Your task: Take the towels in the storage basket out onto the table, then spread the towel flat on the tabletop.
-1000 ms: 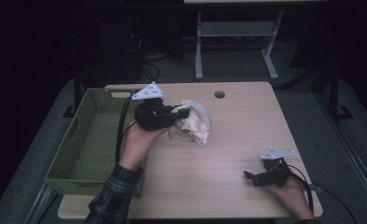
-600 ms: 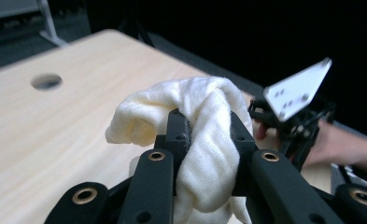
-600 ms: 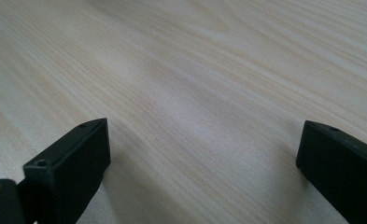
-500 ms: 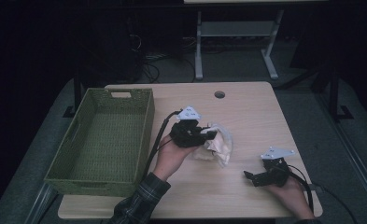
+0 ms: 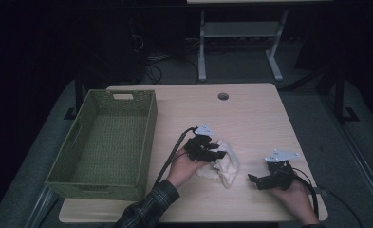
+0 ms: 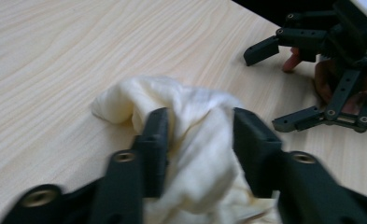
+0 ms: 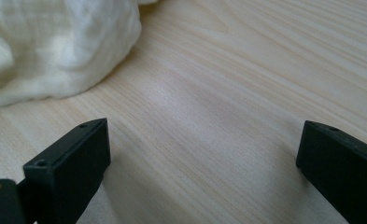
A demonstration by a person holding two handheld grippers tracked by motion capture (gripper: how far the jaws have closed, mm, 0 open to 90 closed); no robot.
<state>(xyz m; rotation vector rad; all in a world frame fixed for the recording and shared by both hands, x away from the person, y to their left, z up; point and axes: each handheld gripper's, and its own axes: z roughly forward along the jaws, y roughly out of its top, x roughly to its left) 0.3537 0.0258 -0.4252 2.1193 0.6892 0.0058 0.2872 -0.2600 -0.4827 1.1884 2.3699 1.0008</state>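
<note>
A crumpled cream cloth (image 5: 226, 167) lies on the wooden table (image 5: 250, 123) near its front middle. My left gripper (image 5: 218, 148) is low over the cloth's left side. In the left gripper view its jaws (image 6: 199, 117) have just been opening, and a fold of the cloth (image 6: 195, 140) stands loosely between them. My right gripper (image 5: 253, 179) rests on the table to the right of the cloth, pointing at it. Its jaws (image 7: 202, 140) are spread wide over bare wood, with the cloth (image 7: 55, 46) just beyond them. The left gripper view also shows the right gripper (image 6: 263, 88) open.
A green woven basket (image 5: 148, 137) with nothing in it stands along the table's left side. A round cable hole (image 5: 223, 96) sits near the far edge. Cables trail from both grippers toward the front edge. Dark floor and a desk frame lie beyond.
The left hand carried the cloth from beside the basket down and to the right, toward the front middle. The cloth now rests on the table, and the left jaws stand wider. The right hand kept still.
</note>
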